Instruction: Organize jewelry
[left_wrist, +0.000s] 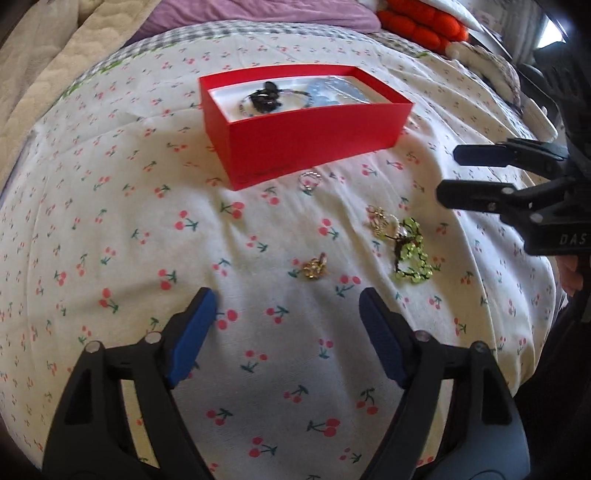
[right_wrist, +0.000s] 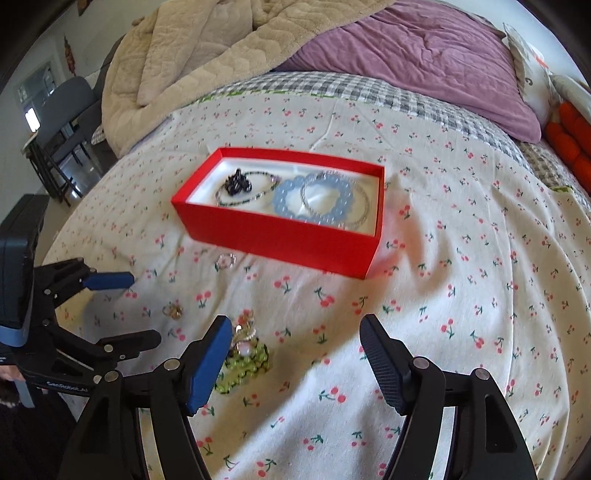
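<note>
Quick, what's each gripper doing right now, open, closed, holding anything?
Left gripper: open, holding nothing.
Right gripper: open, holding nothing.

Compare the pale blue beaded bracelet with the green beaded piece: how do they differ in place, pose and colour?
The pale blue beaded bracelet lies inside the red cardboard box; the green beaded piece lies outside it on the cherry-print bedsheet. The blue one forms an open, even ring; the green one is bunched and tangled with a pearl-and-gold piece. Blue beads look milky, green ones translucent with dark thread. Both are beaded and ungripped.
</note>
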